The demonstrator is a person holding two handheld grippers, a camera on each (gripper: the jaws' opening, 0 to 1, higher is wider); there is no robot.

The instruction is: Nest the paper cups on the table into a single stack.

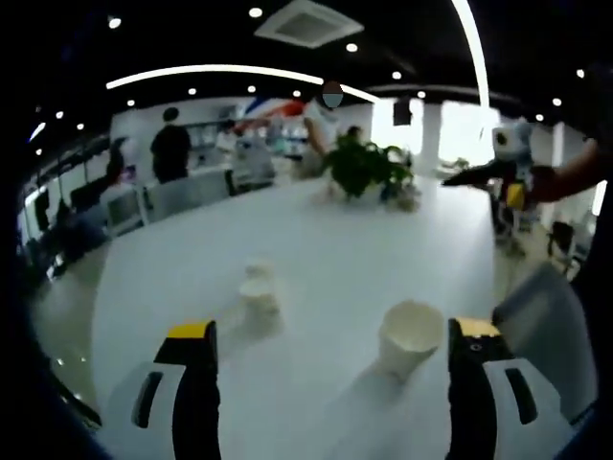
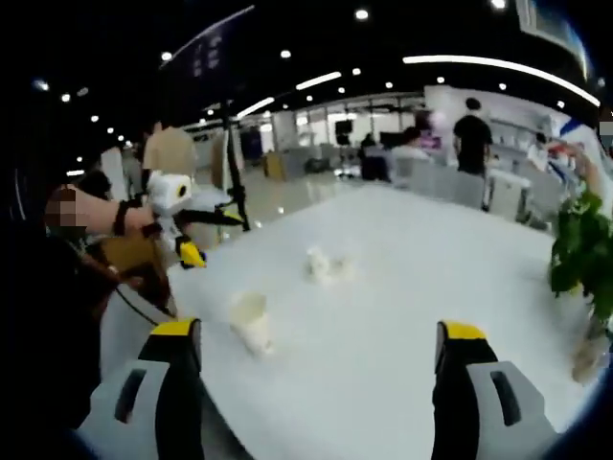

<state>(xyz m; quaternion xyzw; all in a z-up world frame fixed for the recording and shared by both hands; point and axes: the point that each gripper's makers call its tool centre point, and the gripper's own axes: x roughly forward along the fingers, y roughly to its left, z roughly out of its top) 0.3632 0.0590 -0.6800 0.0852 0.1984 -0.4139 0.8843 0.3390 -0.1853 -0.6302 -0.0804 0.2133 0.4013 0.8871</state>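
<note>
Left tool [image 1: 330, 350]: jaws spread wide, nothing held, nothing touched. Its yellow-tipped jaws rise over the white desk [image 1: 316, 240]. One paper cup [image 1: 408, 337] stands upright on the desk, mouth up, just inside the right-hand jaw and near it but apart from it. A second group, the far cups [image 1: 259, 287], sits further out, between the jaws' lines and closer to the left one; it is blurred, and whether it is two cups nested or side by side cannot be told.

Right tool [image 2: 316, 345]: jaws likewise wide apart, empty, in contact with nothing. In the right gripper view a single cup [image 2: 251, 321] stands on the desk close to the left-hand jaw, not touching it. The small pale cluster [image 2: 324, 264] lies further out near mid-desk, too blurred to count.

Also in the right gripper view, the left tool appears at the left edge, held in a person's hand [image 2: 134, 218].

No brand, label or legible writing can be read on cups or tools.

Edges and room: open desk surface lies all round the cups. A potted plant [image 1: 364, 168] stands at the far end of the desk. Chairs [image 1: 182, 196] line the far side. People [image 1: 170, 144] stand beyond, well apart from the cups.
</note>
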